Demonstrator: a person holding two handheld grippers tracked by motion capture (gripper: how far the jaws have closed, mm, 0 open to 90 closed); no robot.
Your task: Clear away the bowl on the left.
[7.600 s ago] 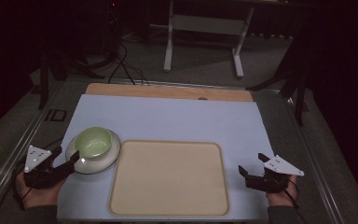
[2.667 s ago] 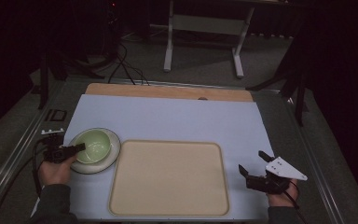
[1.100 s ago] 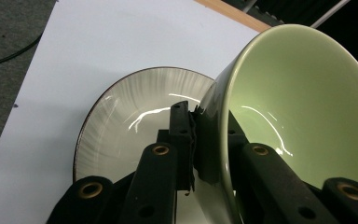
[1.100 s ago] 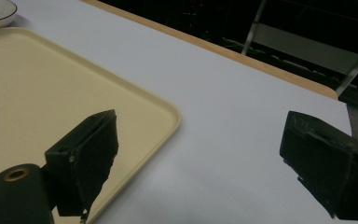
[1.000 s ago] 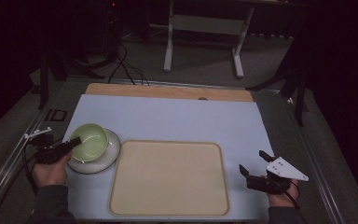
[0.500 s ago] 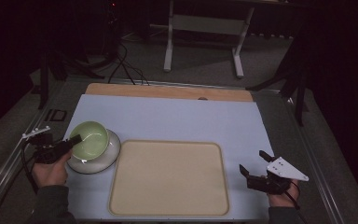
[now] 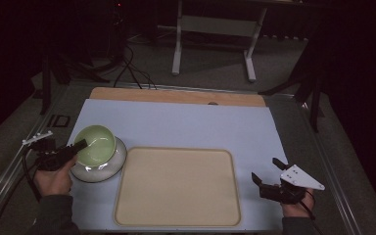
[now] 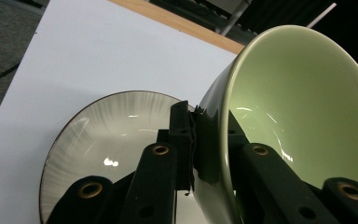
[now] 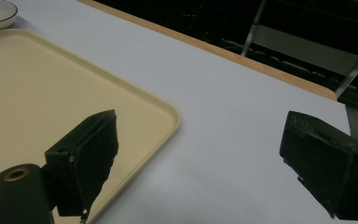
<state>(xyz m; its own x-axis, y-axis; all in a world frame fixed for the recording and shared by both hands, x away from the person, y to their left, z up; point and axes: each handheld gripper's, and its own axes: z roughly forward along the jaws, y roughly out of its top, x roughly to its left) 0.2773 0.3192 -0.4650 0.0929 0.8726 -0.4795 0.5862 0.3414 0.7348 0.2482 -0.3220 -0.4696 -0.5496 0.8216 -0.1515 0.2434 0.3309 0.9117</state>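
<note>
The glossy pale green ceramic bowl (image 7: 95, 145) sits at the left of the high view, tipped up on its side over the shallow white plate with a dark rim (image 7: 108, 167), its opening facing up and toward the frame's left. In the left gripper view the bowl (image 8: 303, 107) takes up the right half, with the plate (image 8: 102, 140) beneath it at lower left. My left gripper (image 7: 73, 148) is clenched on the bowl's rim, one jaw inside the wall and one outside, pads pressed to the ceramic. Just right of the plate lies the large beige rectangular plastic tray (image 7: 176, 188), in the lower middle of the frame on the light blue table mat (image 7: 186, 125). My right gripper (image 7: 269, 177) rests at the lower right, well apart from the bowl, its jaws spread wide with nothing between them; in the right gripper view they frame the tray's corner (image 9: 37, 93) and bare mat.
</note>
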